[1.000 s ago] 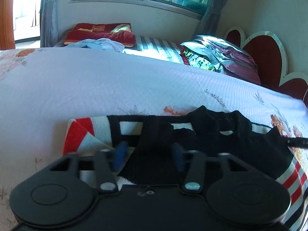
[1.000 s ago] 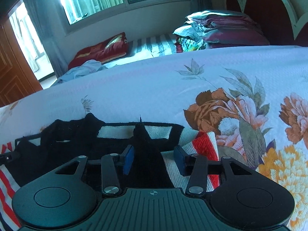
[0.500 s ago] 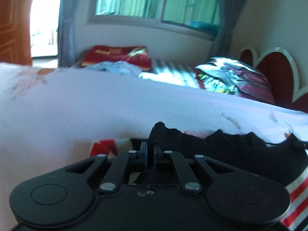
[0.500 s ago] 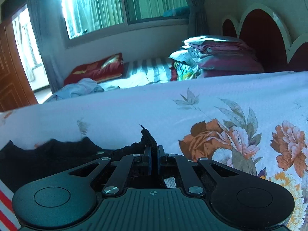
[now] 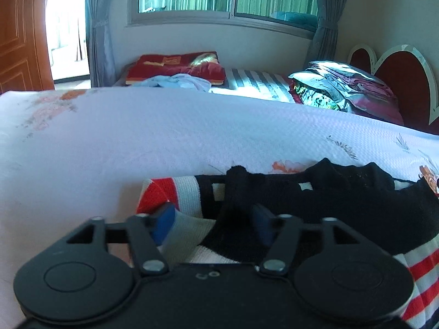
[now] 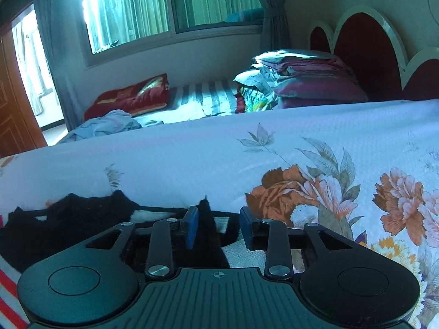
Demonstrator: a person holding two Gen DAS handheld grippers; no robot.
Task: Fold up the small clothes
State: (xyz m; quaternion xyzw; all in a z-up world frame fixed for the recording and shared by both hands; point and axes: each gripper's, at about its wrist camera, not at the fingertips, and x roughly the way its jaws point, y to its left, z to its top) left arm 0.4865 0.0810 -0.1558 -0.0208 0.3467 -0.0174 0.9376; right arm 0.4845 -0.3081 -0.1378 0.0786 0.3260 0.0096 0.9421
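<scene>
A small black sweater with red and white stripes [image 5: 343, 203] lies on the white floral bedspread [image 5: 164, 137]. Its black part is folded over the striped sleeve end [image 5: 162, 194]. My left gripper [image 5: 214, 222] is open just above its left edge, with a raised black fold between the blue pads [image 5: 164, 223]. In the right wrist view my right gripper [image 6: 219, 227] is open over the sweater's right edge [image 6: 82, 216], a black peak of cloth standing between its pads [image 6: 192, 226].
Beyond the bedspread lie a red cushion [image 5: 175, 65], a light blue crumpled cloth [image 5: 178, 81] and a stack of folded bedding [image 5: 343, 87] by the red heart-shaped headboard [image 5: 403, 82]. A window with curtains fills the far wall.
Half a second ago both grippers were shut on the sweater's black edge, lifted. Now both have opened and the cloth has dropped onto the garment.
</scene>
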